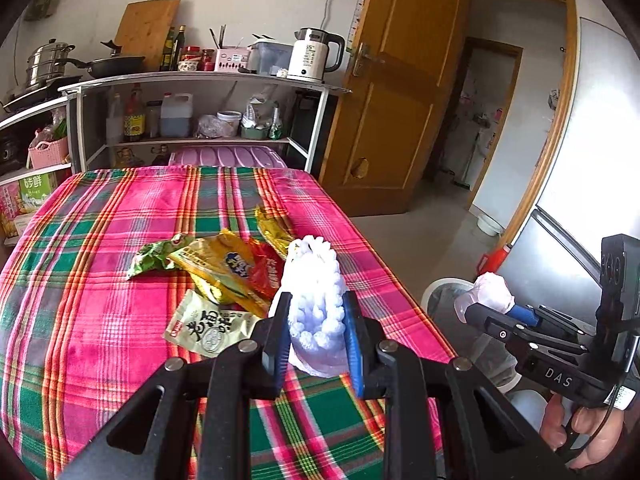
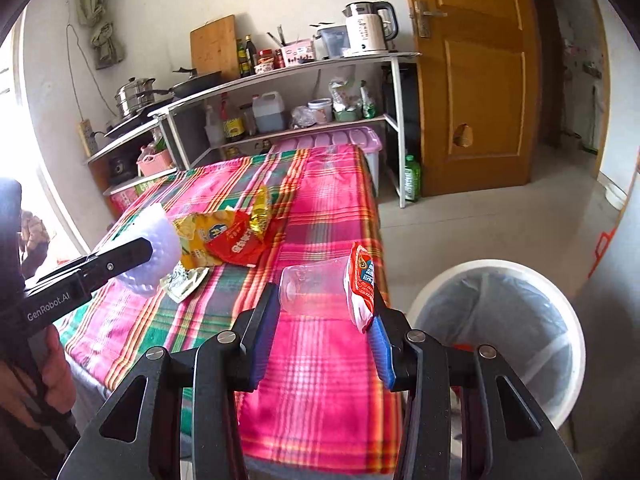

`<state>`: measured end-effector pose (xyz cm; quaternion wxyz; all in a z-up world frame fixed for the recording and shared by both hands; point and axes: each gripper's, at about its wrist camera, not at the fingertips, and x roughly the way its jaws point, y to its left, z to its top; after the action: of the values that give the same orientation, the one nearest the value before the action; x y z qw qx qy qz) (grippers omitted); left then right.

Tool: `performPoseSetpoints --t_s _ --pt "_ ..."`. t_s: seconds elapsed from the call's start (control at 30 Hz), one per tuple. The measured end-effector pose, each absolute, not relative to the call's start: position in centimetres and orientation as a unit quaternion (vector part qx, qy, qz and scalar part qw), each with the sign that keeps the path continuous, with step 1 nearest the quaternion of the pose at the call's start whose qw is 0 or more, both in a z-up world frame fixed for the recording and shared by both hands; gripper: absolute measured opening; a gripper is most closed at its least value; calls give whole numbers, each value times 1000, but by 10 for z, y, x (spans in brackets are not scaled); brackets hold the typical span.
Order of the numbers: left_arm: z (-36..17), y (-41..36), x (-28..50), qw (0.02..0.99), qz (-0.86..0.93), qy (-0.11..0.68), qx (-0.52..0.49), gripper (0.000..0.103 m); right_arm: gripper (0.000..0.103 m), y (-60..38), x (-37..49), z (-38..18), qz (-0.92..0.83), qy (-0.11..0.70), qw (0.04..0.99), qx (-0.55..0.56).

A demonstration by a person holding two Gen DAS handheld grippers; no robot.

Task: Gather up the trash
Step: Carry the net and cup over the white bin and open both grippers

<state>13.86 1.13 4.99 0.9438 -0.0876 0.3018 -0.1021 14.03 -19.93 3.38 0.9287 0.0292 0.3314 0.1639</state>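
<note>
Knobbly white foam net (image 1: 316, 312) pinched in left jaws; right jaws clamp clear plastic cup (image 2: 316, 290) and red sachet (image 2: 363, 284).

Kettle (image 1: 314, 56), cutting board (image 1: 146, 32), steamer pot (image 1: 50, 62), wooden door (image 1: 394, 92).

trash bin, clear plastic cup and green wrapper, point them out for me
trash bin (image 2: 576, 344): right wrist view, on its white rim at the right side.
clear plastic cup (image 2: 312, 288): right wrist view, on its see-through side wall.
green wrapper (image 1: 154, 258): left wrist view, on the middle of the crumpled foil.
</note>
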Motion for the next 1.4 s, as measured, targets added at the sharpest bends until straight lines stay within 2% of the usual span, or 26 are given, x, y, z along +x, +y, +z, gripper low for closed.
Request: performPoseSetpoints --t_s 0.4,0.77,1.17,1.3,1.4 --pt "53 -69 156 932 -183 307 -60 25 43 -271 126 24 105 331 935 75" --pt "31 -143 180 911 -246 331 -26 25 43 -324 133 -4 53 358 926 111" --pt "5 -181 202 893 -260 366 -13 26 44 -343 143 -26 34 387 914 120" --pt "-1 -186 208 888 -262 378 -10 29 46 -346 145 -30 32 394 910 124" --pt "-4 -186 210 886 -263 383 -12 36 50 -345 145 -30 30 394 911 122"
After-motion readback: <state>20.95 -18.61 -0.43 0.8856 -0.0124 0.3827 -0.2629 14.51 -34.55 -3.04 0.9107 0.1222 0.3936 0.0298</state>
